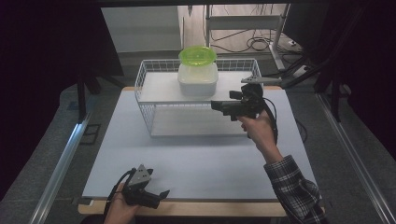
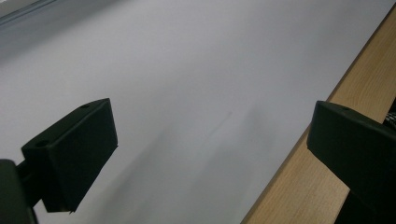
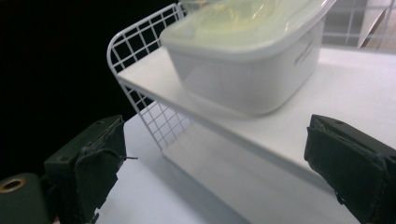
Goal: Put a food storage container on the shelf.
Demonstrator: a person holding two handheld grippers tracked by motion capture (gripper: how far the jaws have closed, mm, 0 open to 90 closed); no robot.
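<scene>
Right gripper view: the right gripper (image 3: pixel 212 163) has its jaws spread wide with nothing between them, aimed at the white lidded container (image 3: pixel 247 60). The container stands on the upper shelf of the white wire rack (image 3: pixel 140 100), near its middle. High view: a green bowl (image 1: pixel 197 55) rests on the container's lid; the right gripper (image 1: pixel 215 105) hovers just beside the rack's front right. The left gripper (image 1: pixel 163 193) lies at the near table (image 1: pixel 196 163) edge, jaws spread and empty.
</scene>
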